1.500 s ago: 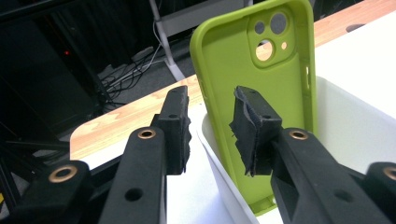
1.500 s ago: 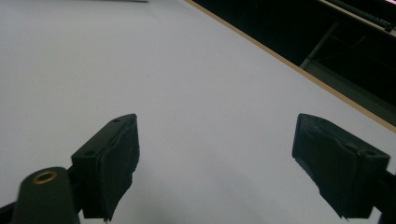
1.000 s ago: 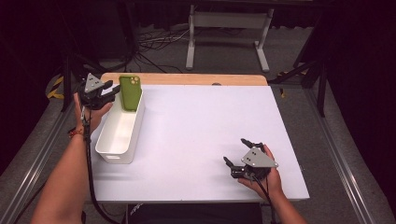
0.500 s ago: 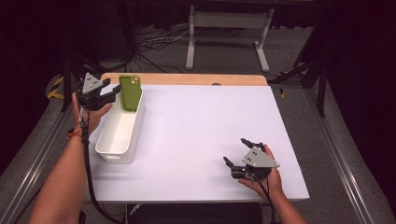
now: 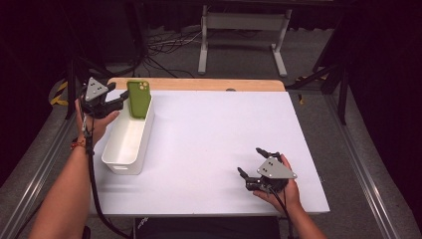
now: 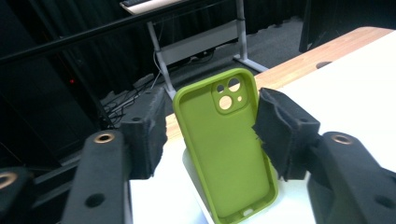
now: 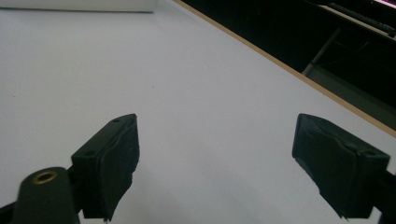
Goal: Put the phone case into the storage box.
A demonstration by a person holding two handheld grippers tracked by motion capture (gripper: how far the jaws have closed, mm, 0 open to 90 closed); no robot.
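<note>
- Worktop [image 5: 209, 139]: white surface with a wooden strip along its far edge. Bare apart from the bin and the two grippers. All places below are given relative to the bin.
- White bin [image 5: 124, 144]: a long open tub at the worktop's left side, running front to back. Its inside looks empty apart from the case at its far end.
- Green phone case [image 5: 139, 98]: stands near upright at the bin's far end, its lower edge inside the bin, hollow side and camera cut-outs facing the left gripper. In my judgement it leans on the end wall, though the contact is not clear.
- Left gripper [image 5: 117, 103]: held above the bin's far left corner. Its jaws stand narrowly apart on either side of the case; a gap shows at one pad, the other sits at the case's edge, and I cannot tell whether it touches. The pose suits either taking or letting go.
- Right gripper [image 5: 251, 163]: well to the right of the bin, near the front edge, resting in the hand. Jaws wide, holding nothing; apparently parked clear.
</note>
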